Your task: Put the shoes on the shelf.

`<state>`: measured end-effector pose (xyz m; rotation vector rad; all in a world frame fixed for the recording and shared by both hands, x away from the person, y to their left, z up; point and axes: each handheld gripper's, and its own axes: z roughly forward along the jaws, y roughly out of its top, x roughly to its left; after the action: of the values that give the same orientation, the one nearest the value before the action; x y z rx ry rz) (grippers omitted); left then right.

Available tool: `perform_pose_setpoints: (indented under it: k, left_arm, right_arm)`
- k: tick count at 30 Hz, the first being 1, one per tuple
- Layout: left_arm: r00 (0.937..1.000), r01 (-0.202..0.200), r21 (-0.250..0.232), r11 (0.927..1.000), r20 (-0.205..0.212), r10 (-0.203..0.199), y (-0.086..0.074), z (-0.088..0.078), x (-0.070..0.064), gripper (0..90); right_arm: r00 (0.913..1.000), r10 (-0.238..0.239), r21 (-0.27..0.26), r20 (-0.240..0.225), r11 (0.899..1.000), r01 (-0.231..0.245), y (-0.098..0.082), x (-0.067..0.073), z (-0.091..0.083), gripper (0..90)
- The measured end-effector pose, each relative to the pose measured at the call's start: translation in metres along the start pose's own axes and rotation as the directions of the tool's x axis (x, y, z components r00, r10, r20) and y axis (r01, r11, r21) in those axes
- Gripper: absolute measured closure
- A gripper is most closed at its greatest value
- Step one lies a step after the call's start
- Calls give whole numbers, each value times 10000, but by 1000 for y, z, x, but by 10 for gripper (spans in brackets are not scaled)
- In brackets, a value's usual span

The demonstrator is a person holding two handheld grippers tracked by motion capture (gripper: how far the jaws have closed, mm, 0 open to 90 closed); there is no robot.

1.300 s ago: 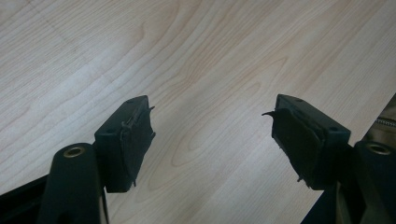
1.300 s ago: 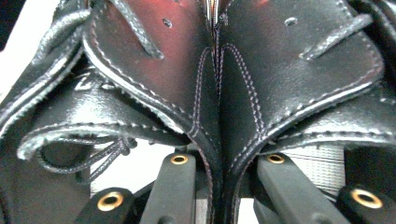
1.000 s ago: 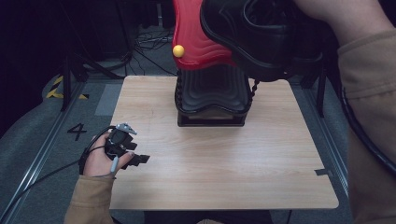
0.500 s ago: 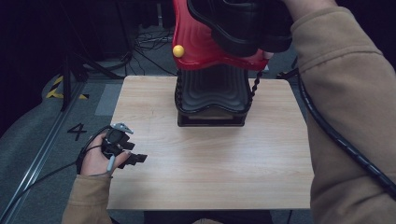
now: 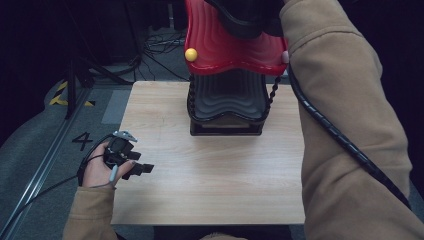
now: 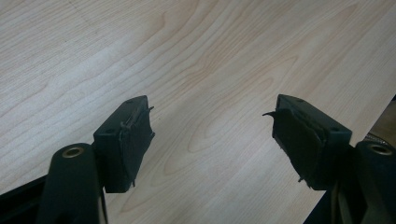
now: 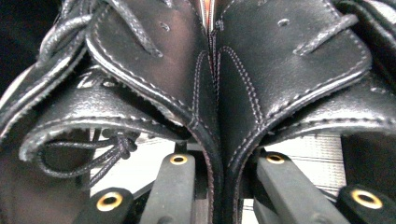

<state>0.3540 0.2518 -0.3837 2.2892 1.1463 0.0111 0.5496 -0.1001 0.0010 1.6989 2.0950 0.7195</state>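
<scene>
A pair of black leather lace-up shoes (image 7: 261, 70) is pinched together by their upper edges in my right gripper (image 7: 219, 158), which is shut on them. In the high view a black shoe (image 5: 245, 17) hangs at the top edge, above a red wavy stand (image 5: 230, 50) that rests on a black wavy base (image 5: 227, 100). The right sleeve (image 5: 345, 125) reaches up to it from the lower right. My left gripper (image 5: 142, 169) rests near the table's left edge, open. Bare wood (image 6: 212, 93) lies between its jaws.
The light wooden table (image 5: 210, 185) has open surface in front of the stand. A yellow ball (image 5: 190, 54) sits on the stand's left corner. A coiled black cable (image 5: 340, 140) runs along the right sleeve. Dark floor with cables lies beyond the table.
The right arm has carried the shoes leftward and farther away, over the red stand. The left hand and its gripper have stayed where they were.
</scene>
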Motion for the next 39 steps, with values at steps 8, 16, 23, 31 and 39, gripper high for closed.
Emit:
perform_pose_setpoints:
  k: [8,16,23,31,39]
  left_arm:
    - [10000,40,55,10000,-5,-40,0,3,3,286]
    - [10000,6,68,10000,23,-6,2,3,0,286]
    - [10000,-4,10,10000,27,4,1,2,0,286]
    - [10000,37,-19,10000,73,-37,1,1,-1,286]
    - [10000,15,16,10000,33,-15,2,2,-2,286]
  right_arm:
    - [9990,48,-280,439,9996,-35,3,1,20,811]
    - [9991,184,-474,394,9987,-166,-1,6,26,805]
    - [9993,359,-370,89,9987,-355,-7,7,40,799]
    - [9989,465,-485,102,9978,-459,-12,9,53,798]
    - [9953,961,-752,99,9926,-951,-19,7,62,795]
